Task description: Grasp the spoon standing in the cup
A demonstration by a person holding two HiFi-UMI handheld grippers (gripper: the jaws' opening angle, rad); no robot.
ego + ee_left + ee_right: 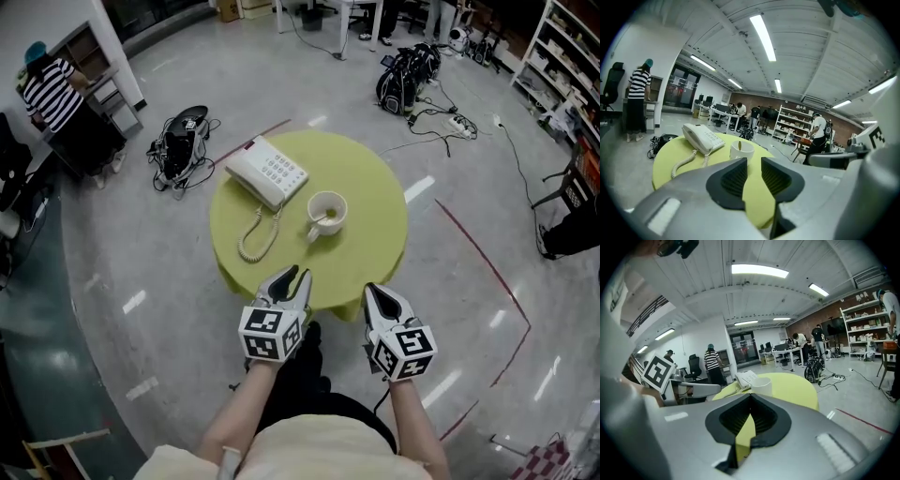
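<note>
A white cup [327,214] stands on the round yellow-green table [375,187], with a spoon [321,221] leaning inside it. Both grippers hover at the table's near edge, short of the cup. My left gripper [298,275] is open, nothing between its jaws. In the left gripper view the left gripper [753,161] shows a clear gap between its ribbed pads, and the cup [741,150] with the spoon handle [739,146] lies straight ahead. My right gripper [368,287] is shut and empty; the right gripper view shows the right gripper [751,397] with tips touching, the cup [761,385] beyond.
A white corded telephone [266,172] lies on the table left of the cup, its coiled cord trailing toward me. On the floor are a black bag with cables [183,141], a golf bag [405,80] and red tape lines [478,253]. A person in a striped shirt [52,89] stands far left.
</note>
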